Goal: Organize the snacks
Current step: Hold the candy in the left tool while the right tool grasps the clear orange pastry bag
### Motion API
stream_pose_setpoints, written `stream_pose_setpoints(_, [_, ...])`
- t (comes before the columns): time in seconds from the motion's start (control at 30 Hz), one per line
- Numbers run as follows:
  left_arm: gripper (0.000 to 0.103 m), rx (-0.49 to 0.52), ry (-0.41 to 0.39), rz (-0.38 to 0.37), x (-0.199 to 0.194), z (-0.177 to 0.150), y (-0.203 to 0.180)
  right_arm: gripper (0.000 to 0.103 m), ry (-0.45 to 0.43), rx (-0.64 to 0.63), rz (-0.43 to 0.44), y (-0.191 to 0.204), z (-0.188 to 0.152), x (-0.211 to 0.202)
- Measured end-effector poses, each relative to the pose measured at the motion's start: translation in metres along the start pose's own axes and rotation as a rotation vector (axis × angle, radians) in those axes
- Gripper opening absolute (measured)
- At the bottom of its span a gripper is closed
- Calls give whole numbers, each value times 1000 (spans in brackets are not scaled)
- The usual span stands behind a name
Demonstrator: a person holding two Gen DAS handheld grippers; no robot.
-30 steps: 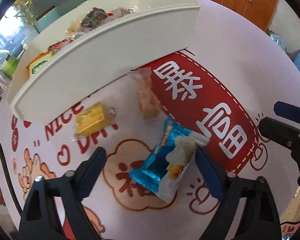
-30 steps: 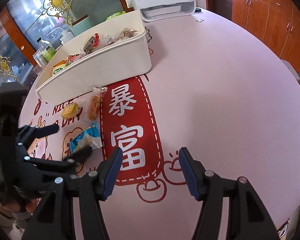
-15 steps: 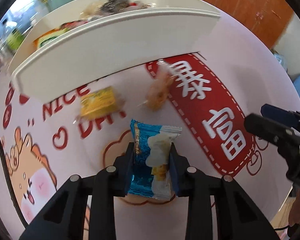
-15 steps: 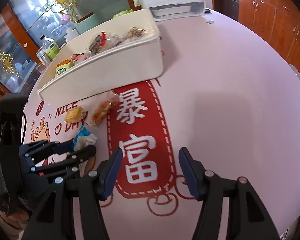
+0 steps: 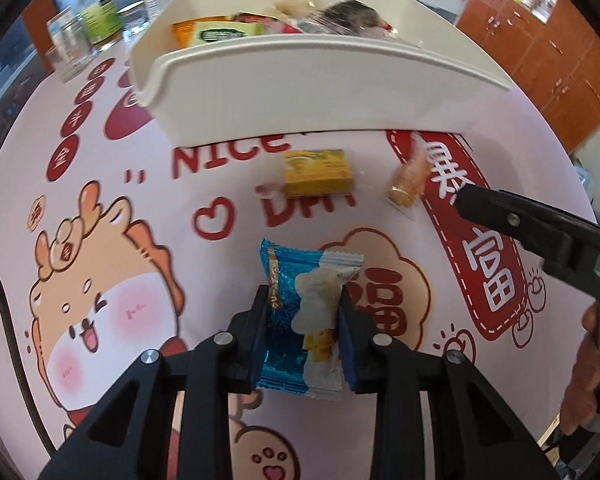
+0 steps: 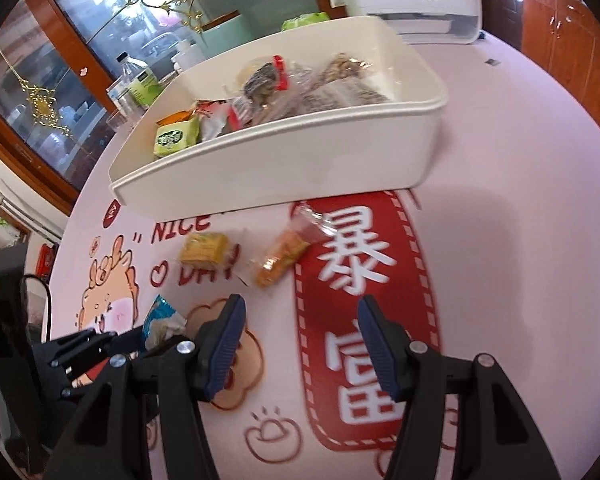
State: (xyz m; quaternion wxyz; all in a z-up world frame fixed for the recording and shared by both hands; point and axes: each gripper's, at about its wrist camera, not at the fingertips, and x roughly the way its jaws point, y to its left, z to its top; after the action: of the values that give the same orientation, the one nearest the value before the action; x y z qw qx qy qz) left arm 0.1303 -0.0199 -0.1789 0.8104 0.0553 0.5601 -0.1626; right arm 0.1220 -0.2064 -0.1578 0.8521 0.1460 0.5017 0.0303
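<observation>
Since the earlier frames the blue packet has been closed on by the left gripper, which a second ago stood wide open around it, and the view has swung so that more of the white bin is seen from the front. The packet is now pinched between the two fingers of the left gripper, its top end sticking out past the fingertips; whether it is lifted clear of the tablecloth cannot be told. In the right wrist view the same packet is seen at the lower left, held by the left gripper.

The right gripper is held spread, with nothing between its fingers, above the red panel printed on the tablecloth. It is also seen at the right edge of the left wrist view.

A yellow packet and an orange packet in clear wrap lie on the cloth just in front of the bin, apart from each other. The bin is already filled with several wrapped snacks, among them a green one. Bottles are seen standing behind the bin.
</observation>
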Motion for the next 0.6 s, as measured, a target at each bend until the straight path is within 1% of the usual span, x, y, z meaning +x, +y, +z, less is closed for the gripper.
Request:
stream_pose_setpoints(0.2, [29,-44,5,0,-9,-9,24,59,23,7,21,14,17,21])
stream_pose_setpoints(0.23, [29,-48,5,3,-10,-10,26,59,23,12,9,16,19,24])
stream_pose_setpoints(0.3, [29,-52,5,5,-11,-12,31,59,33,35,-53,17,24,33])
stream_pose_setpoints(0.37, [29,-49,13,10,-11,-12,33,59,45,85,-98,15,27,40])
stream_pose_setpoints(0.47, [29,-35,20,19,-10,-10,33,59,66,164,-109,9,30,52])
stream_pose_setpoints(0.5, [29,-29,20,22,-10,-8,33,59,48,164,-121,10,31,52])
stream_pose_setpoints(0.6, [29,-10,18,33,-12,-2,29,60,32,139,-172,18,34,58])
